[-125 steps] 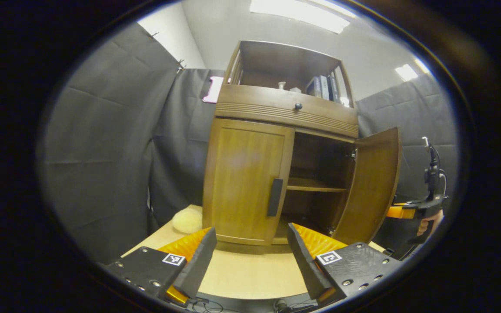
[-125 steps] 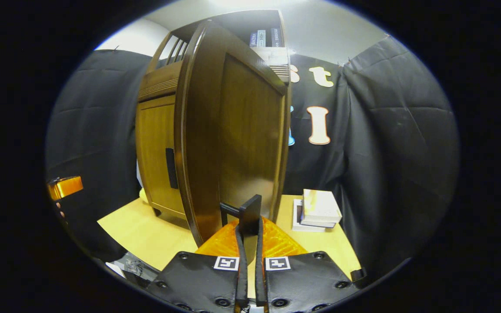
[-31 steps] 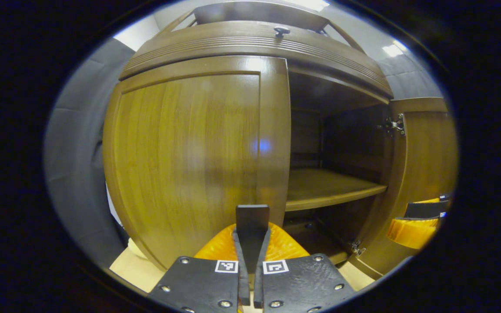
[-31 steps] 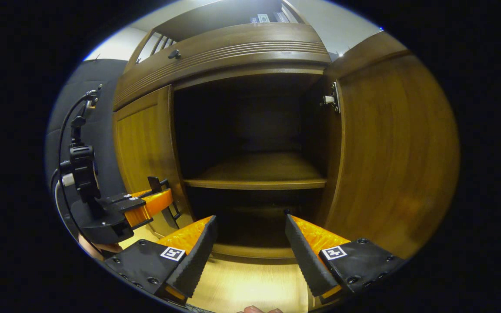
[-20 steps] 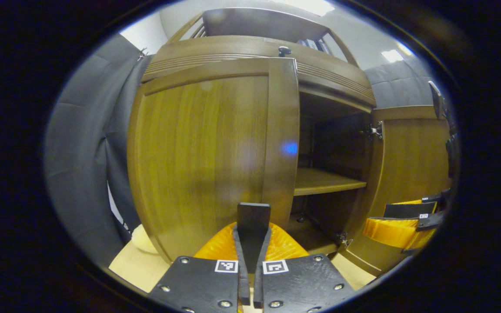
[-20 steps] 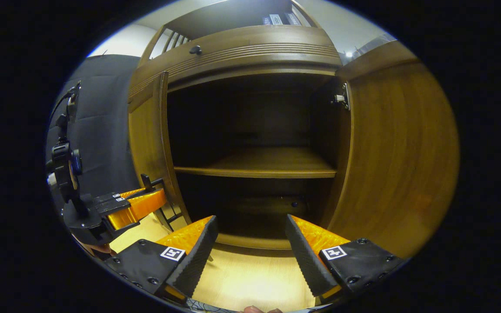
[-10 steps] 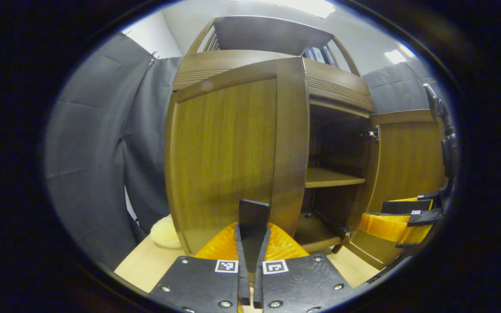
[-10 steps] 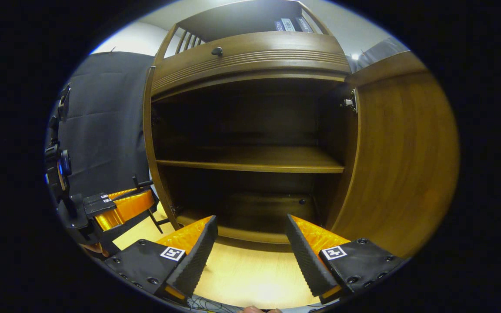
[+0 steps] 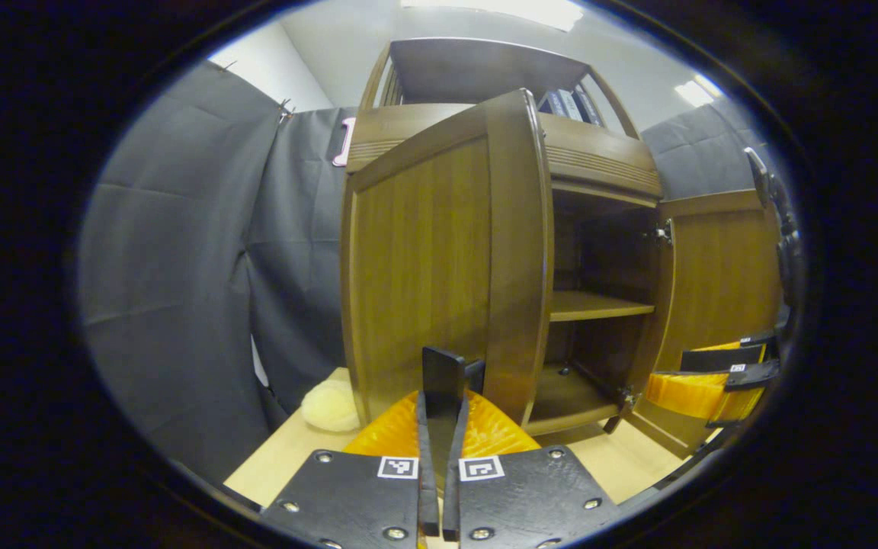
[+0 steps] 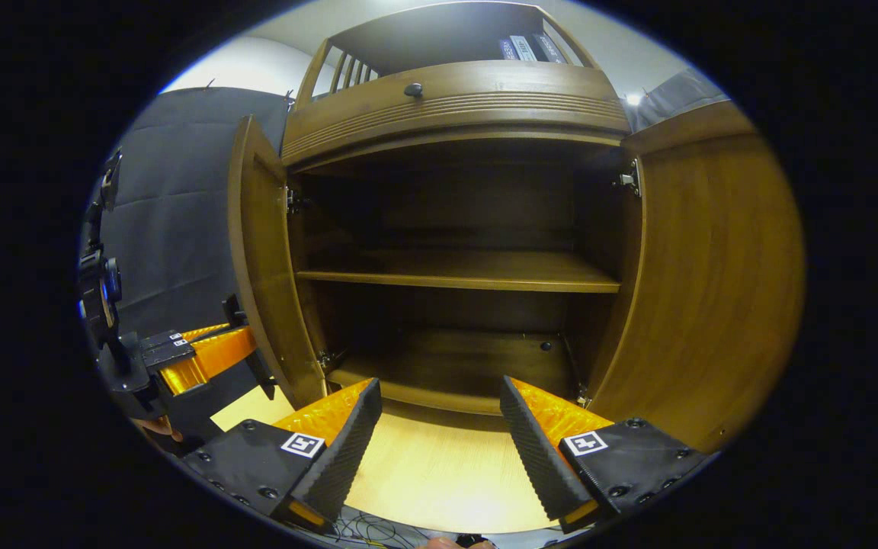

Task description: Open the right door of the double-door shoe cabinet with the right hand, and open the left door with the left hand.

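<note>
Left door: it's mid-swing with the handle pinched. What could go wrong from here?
1. The left hand-held gripper is shut on the door handle only near the handle's top, so it may slip off if pulled at an angle.
2. The left door swings toward the pale soft object on the table and may brush it.

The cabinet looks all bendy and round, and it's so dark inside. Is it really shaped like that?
Probably not: in the right gripper view the fisheye lens bows the right door and left door outward, and the cabinet interior sits in deep shadow; in the left gripper view ceiling lights glare white at the top, and the left door's edge curves too.
</note>
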### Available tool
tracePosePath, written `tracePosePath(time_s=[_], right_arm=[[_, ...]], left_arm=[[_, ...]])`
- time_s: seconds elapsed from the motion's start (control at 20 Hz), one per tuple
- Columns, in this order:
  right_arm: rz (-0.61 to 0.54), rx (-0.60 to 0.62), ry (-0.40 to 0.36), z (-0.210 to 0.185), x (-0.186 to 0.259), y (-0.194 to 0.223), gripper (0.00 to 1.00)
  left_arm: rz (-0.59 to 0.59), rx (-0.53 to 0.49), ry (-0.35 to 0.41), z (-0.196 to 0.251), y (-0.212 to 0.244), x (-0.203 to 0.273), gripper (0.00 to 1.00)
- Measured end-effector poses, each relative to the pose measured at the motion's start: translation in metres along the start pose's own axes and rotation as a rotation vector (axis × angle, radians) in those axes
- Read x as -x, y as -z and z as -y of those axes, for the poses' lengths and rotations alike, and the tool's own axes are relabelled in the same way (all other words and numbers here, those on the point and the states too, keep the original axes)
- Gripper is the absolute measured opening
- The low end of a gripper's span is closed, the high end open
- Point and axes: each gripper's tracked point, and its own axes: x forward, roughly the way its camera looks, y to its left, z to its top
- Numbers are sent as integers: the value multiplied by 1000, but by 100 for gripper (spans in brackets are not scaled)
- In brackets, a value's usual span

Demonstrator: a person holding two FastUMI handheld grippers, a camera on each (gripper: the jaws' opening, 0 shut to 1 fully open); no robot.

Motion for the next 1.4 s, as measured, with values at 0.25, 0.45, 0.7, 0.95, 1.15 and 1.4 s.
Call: tracePosePath(time_s=[0.25,0.45,0.7,0.95,1.15,1.4], right_arm=[[-10,2,-10,-4,5,7,98],[-4,8,-7,-3,8,6,98],[4,10,16,7,10,5,98],[24,12,78,25,17,-4,94],[34,27,150,45,30,-11,93],[24,57,212,61,46,-17,95]], left_arm=[[22,21,28,1,-4,2,4],[29,17,52,-2,-5,3,3],[26,8,54,-11,-6,5,3],[32,-6,55,-25,-5,7,3],[56,-5,122,-29,-9,10,2],[64,-16,193,-24,-9,10,2]])
